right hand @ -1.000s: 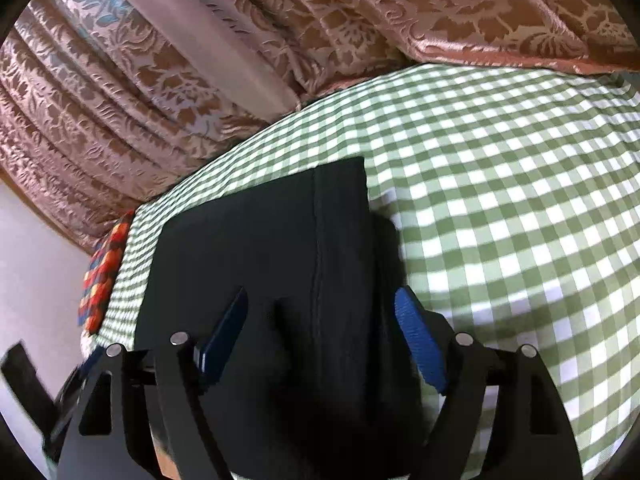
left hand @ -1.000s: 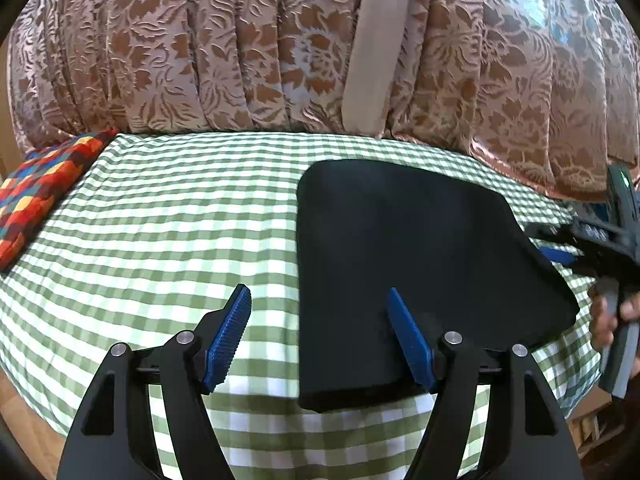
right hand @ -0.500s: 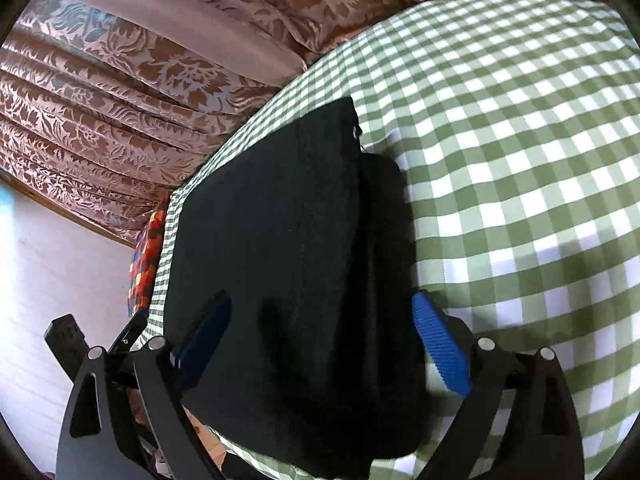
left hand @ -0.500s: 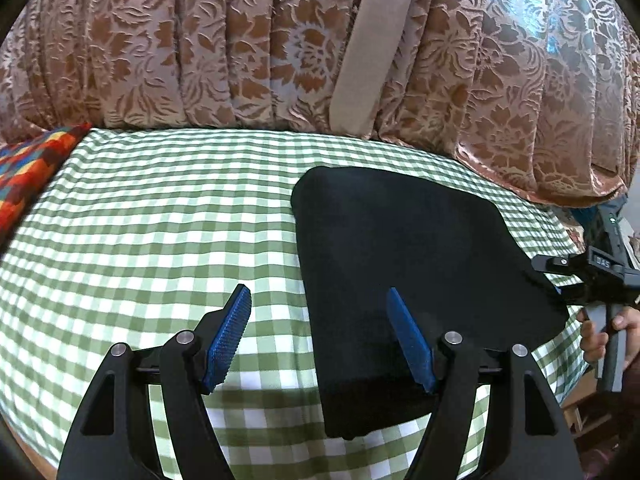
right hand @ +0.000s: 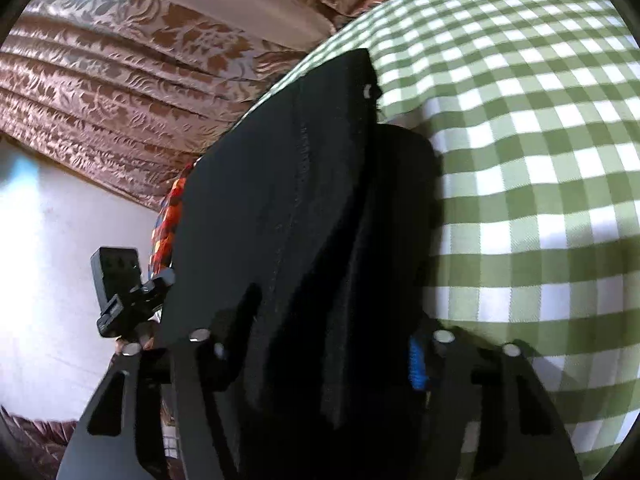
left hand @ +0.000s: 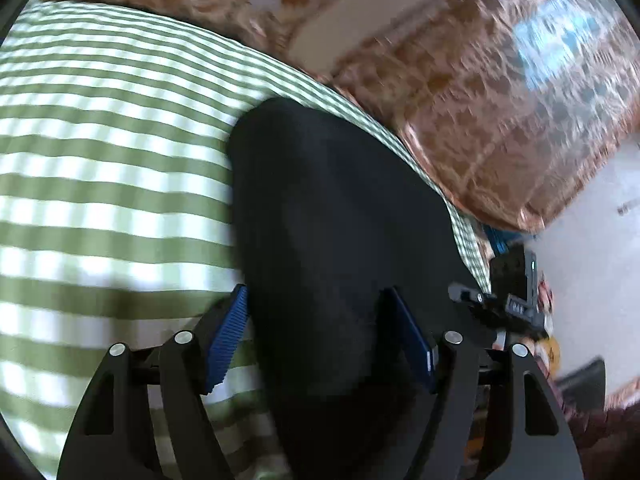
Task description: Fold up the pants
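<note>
Lying folded — black pants (left hand: 340, 216) on checked cloth (left hand: 100, 152) | left gripper (left hand: 320, 340) fingers spread | right gripper (right hand: 332, 360) — spread

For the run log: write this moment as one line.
task: fold pants | pants: black, folded, on checked cloth | left gripper: open, straddling near edge | right gripper: open, pants between fingers | left view blurred

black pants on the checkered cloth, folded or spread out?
Folded. The black pants form a compact block with stacked layers showing along the edge near the right gripper, on the green checkered cloth.
</note>
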